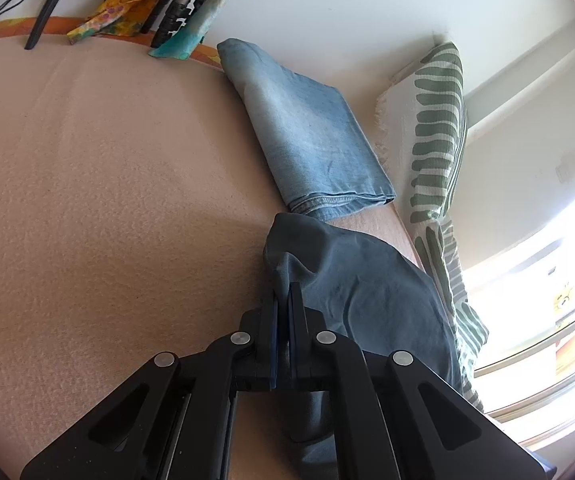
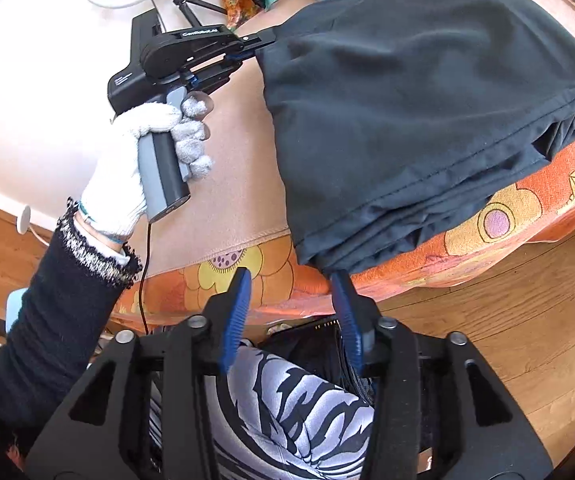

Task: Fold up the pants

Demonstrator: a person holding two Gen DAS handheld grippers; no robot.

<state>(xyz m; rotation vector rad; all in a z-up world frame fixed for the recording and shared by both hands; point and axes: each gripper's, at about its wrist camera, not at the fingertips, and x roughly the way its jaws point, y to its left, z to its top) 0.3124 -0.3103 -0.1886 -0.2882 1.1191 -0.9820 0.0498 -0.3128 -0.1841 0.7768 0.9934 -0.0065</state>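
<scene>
left gripper (image 1: 283,292): clamped on a corner of the dark pants (image 2: 407,100) | right gripper (image 2: 291,280): fingers apart, bottom centre, just below the pants' hem | pants: folded, upper right, on pink blanket (image 1: 107,180) | folded jeans (image 1: 307,128): beyond

Left gripper (image 1: 283,296) clamped on a bunched edge of dark blue pants (image 1: 367,284) over a beige blanket (image 1: 107,200); folded light jeans (image 1: 307,132) beyond, beside a green-striped pillow (image 1: 439,128).
</scene>
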